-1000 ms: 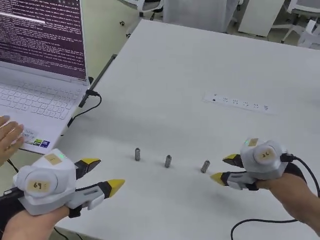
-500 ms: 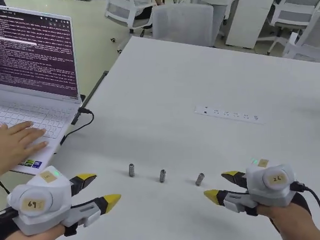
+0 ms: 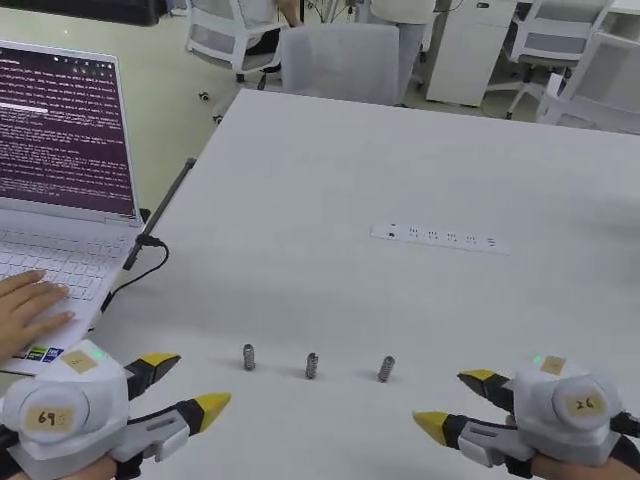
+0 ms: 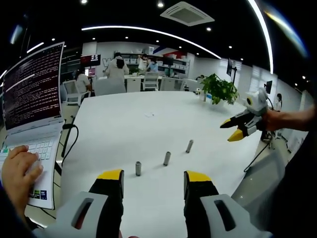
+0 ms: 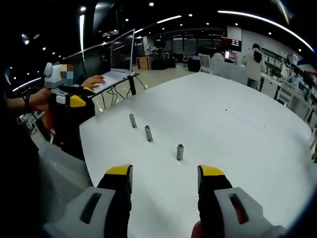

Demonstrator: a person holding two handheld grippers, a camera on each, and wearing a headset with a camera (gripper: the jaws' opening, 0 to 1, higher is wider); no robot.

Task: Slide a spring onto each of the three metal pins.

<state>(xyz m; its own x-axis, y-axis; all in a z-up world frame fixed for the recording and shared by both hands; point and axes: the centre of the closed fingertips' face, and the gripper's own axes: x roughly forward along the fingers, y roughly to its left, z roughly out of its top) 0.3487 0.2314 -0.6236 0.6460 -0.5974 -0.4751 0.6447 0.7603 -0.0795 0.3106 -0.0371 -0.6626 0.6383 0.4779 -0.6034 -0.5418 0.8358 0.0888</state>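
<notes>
Three pins [image 3: 312, 366] in a row, our left gripper [image 3: 190, 384] left of them, spread, our right gripper [image 3: 452, 401] right of them, spread.

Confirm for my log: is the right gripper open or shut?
Open: the right gripper has its yellow-tipped jaws apart, white table showing between them.

At the lower left of the head view, the left gripper [image 3: 186, 383] has a rounded white housing with a tan sticker marked 69, a small green light, and black jaws tipped in yellow. The right gripper [image 3: 454, 400], at the lower right, looks alike, with its sticker reading 26.
</notes>
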